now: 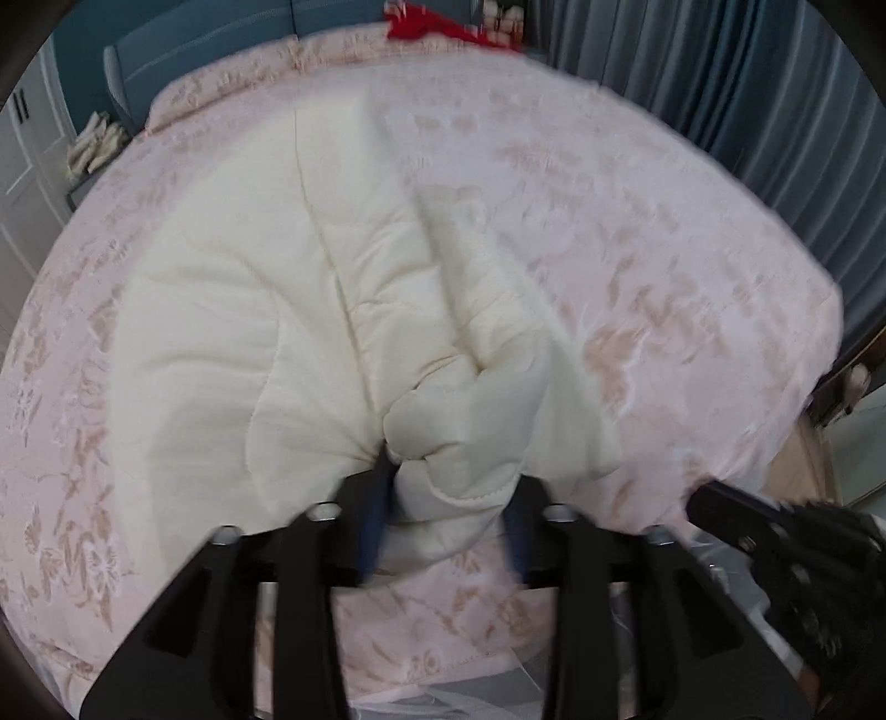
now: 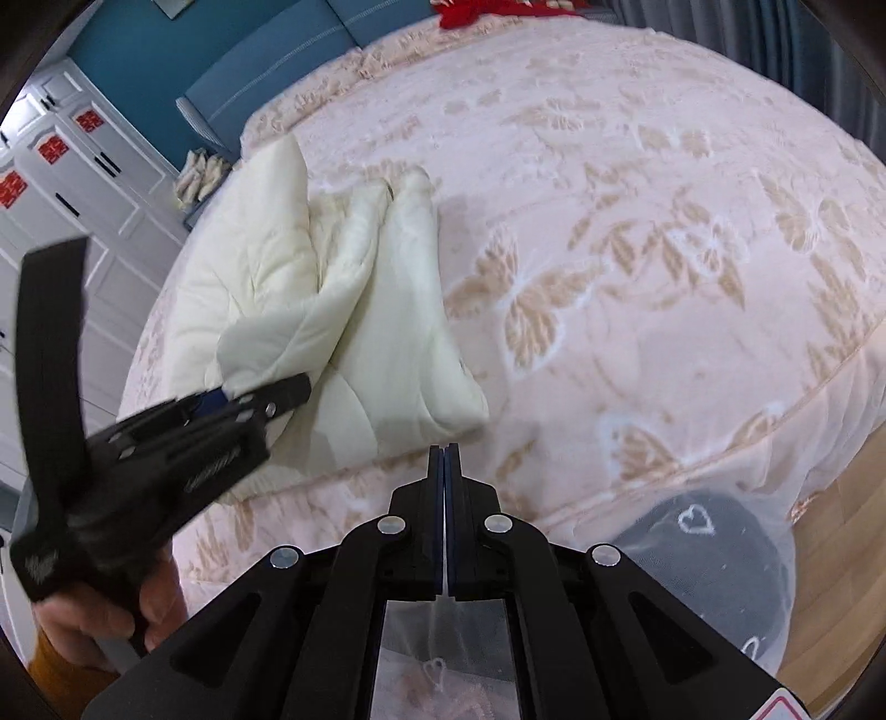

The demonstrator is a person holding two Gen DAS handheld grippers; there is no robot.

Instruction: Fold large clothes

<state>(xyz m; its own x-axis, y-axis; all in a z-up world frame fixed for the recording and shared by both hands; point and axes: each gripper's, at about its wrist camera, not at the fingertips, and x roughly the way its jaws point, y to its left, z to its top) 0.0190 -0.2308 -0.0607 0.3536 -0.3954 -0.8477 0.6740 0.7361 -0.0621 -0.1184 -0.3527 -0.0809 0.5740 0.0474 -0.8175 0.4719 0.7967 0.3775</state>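
Note:
A cream quilted garment [image 1: 266,332] lies in loose folds on the pink floral bed [image 1: 664,249]. My left gripper [image 1: 451,498] is shut on a bunched edge of the cream garment near the bed's front edge. In the right wrist view the left gripper [image 2: 260,401] shows at the left, holding the cream garment [image 2: 354,310] lifted a little. My right gripper [image 2: 444,451] is shut and empty, just in front of the bed's near edge, to the right of the garment. Its tip also shows in the left wrist view [image 1: 703,498].
The bed [image 2: 664,221] fills both views. A red cloth [image 1: 421,25] lies at its far end. A blue headboard [image 2: 266,88], white cupboards [image 2: 72,183] at left, grey curtains [image 1: 747,111] at right. A dark cushion under white netting [image 2: 714,559] lies by the wooden floor.

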